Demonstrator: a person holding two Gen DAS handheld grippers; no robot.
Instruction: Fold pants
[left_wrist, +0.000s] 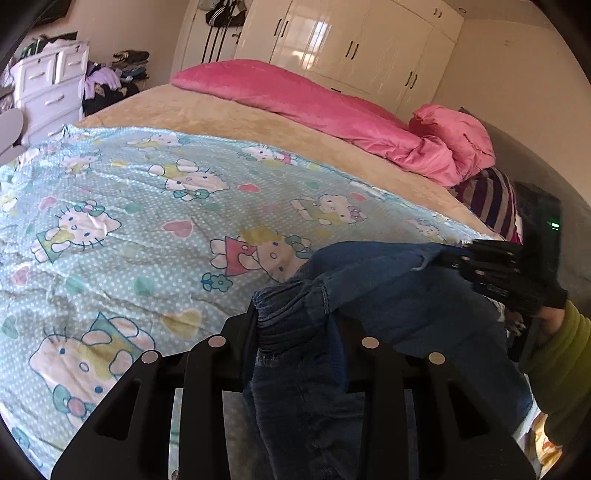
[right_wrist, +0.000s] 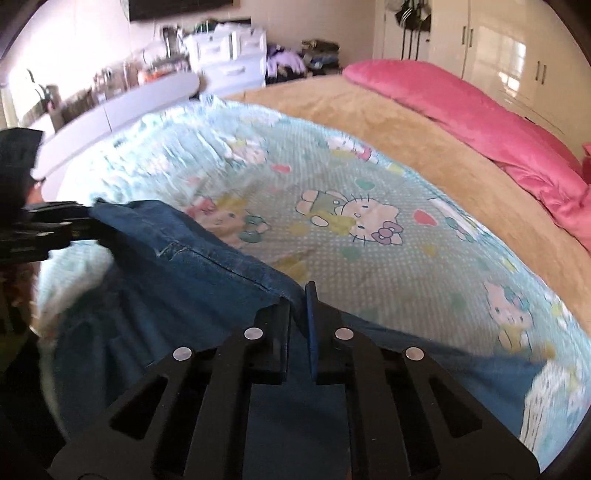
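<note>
We hold the pants up over the bed. Our left gripper pinches a bunched edge, and our right gripper is squeezed tight on another edge. No fold is done yet.

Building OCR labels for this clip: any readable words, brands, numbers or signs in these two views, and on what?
None readable in either view.
Cartoon-cat sheet: pictures, hearts and dots only, no lettering.
Jeans: no tag or label showing.
Left gripper and right gripper: no markings visible.
White drawer unit and wardrobe doors: no lettering seen.
Right wrist view is motion-blurred.
</note>
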